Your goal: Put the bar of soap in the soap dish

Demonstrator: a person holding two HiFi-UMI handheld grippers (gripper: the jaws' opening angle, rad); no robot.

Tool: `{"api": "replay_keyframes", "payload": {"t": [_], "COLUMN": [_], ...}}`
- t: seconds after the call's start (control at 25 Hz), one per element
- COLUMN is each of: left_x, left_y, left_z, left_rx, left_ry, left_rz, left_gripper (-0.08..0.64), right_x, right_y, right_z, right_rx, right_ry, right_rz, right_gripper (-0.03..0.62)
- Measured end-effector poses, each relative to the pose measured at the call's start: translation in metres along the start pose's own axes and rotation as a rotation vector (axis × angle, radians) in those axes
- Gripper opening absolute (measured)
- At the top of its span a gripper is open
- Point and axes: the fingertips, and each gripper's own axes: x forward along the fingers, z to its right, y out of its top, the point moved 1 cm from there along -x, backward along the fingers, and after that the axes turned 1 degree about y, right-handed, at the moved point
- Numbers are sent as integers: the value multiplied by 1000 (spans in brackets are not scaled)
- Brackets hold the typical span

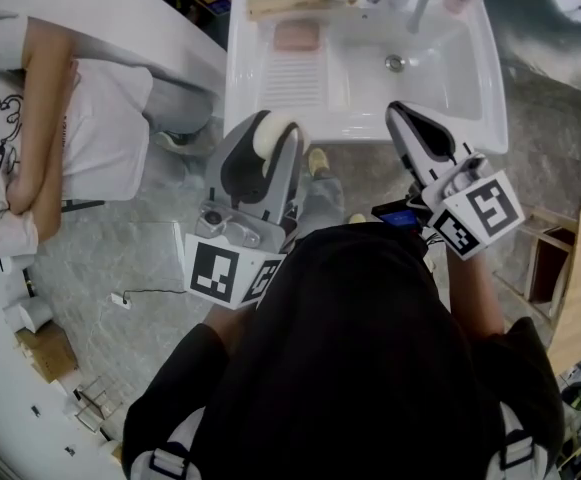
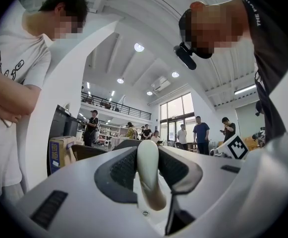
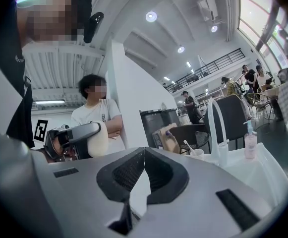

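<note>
The person wears a black short-sleeved top (image 1: pixel 360 338) with white straps (image 1: pixel 166 457) at the shoulders, and a black camera (image 2: pixel 185 56) on the head. The left gripper (image 1: pixel 267 140) and right gripper (image 1: pixel 407 118) have smooth pale grey shells with rounded, tapering jaws lined with black ribbed pads (image 2: pixel 121 170), and dark oblong slots (image 2: pixel 48 208) are set in the shell on either side. Each carries a white cube (image 1: pixel 228 271) printed with black square markers, and a small blue-lit part (image 1: pixel 400 215) shows on the right one's body.
</note>
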Motion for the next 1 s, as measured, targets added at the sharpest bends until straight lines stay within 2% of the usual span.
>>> {"api": "replay_keyframes", "payload": {"t": [0.64, 1.0], "left_x": [71, 79], "left_y": [-4, -6], "left_z": [-62, -98], "left_rx": [-48, -68], "left_ry": [-68, -66], "left_rz": [-6, -12], "left_gripper": [121, 122], "right_x": [60, 97], "right_y": [18, 27], "right_z": [52, 54], "right_rx": [7, -6], "right_ry": [-95, -100], "right_rz": [-29, -48], "right_gripper": [21, 21]}}
